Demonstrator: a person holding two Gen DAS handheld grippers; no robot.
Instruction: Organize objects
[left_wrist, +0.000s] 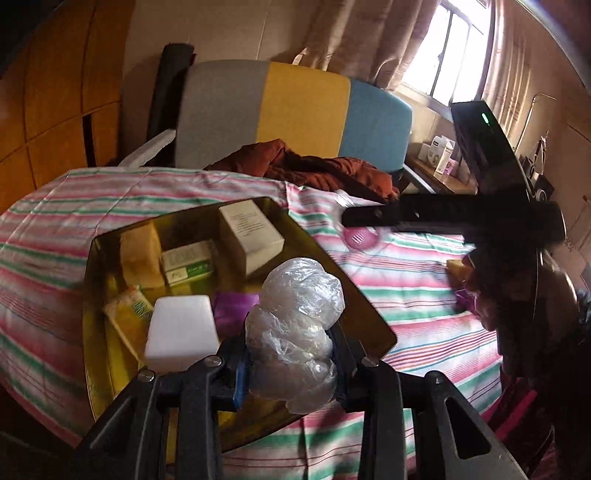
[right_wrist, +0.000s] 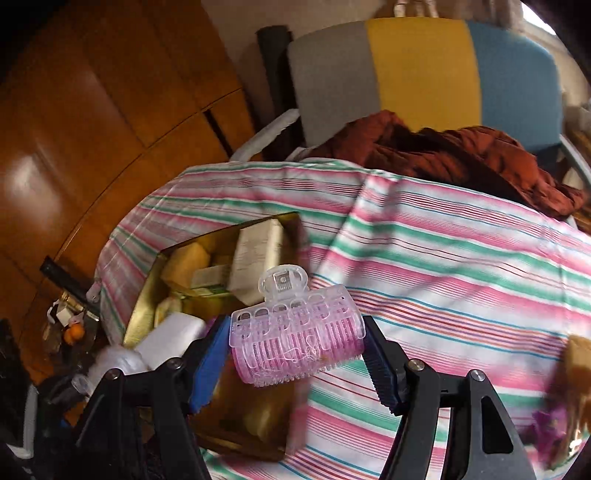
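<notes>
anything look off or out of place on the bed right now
A few loose items lie on the striped sheet, outside the gold box. A rust cloth is crumpled at the bed's far edge. Nothing looks spilled or damaged.

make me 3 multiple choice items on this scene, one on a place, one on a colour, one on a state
1. Where does the white foam block lie?
A. in the gold tray
B. on the chair
C. on the floor

2. What colour is the hair roller?
A. green
B. pink
C. black

3. What is the left gripper doing?
A. open, holding nothing
B. shut on a box
C. shut on the plastic bag bundle

Answers: 1 A, the block sits inside the tray's rim beside the boxes. 2 B, its translucent body is pink. 3 C, the crumpled clear bundle sits pinched between its fingers.
</notes>
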